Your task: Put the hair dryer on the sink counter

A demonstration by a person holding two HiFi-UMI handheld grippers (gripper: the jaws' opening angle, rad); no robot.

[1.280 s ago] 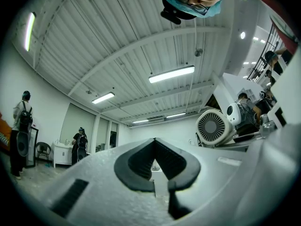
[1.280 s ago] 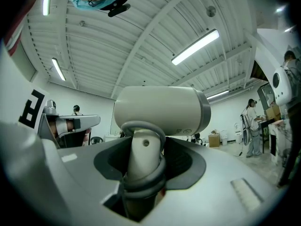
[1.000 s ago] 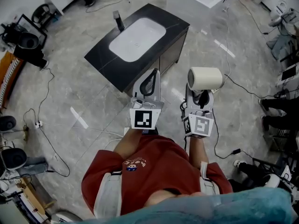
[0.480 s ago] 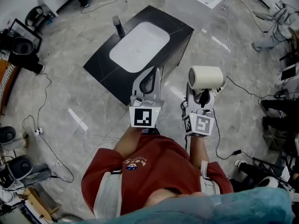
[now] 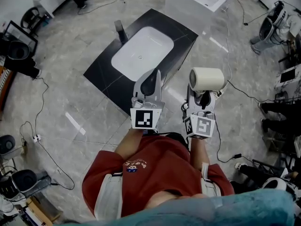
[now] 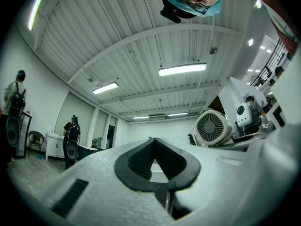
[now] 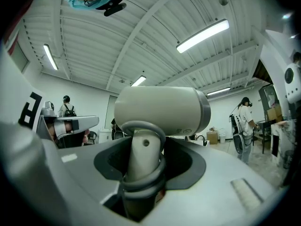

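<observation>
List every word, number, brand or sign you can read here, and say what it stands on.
None can be read.
Emblem on the red shirt: print too blurred.
Small mark on the hair dryer: too small.
Cubes on the left gripper and right gripper: black-and-white marker squares, no words.

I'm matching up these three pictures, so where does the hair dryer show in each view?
Head view: hair dryer right of centre, upright in the right gripper.
Left gripper view: right of centre, its round grille end toward the camera.
Right gripper view: dead centre, handle clamped between the jaws, barrel above.
Shared landmark: the right gripper, seen in the head and right gripper views.
</observation>
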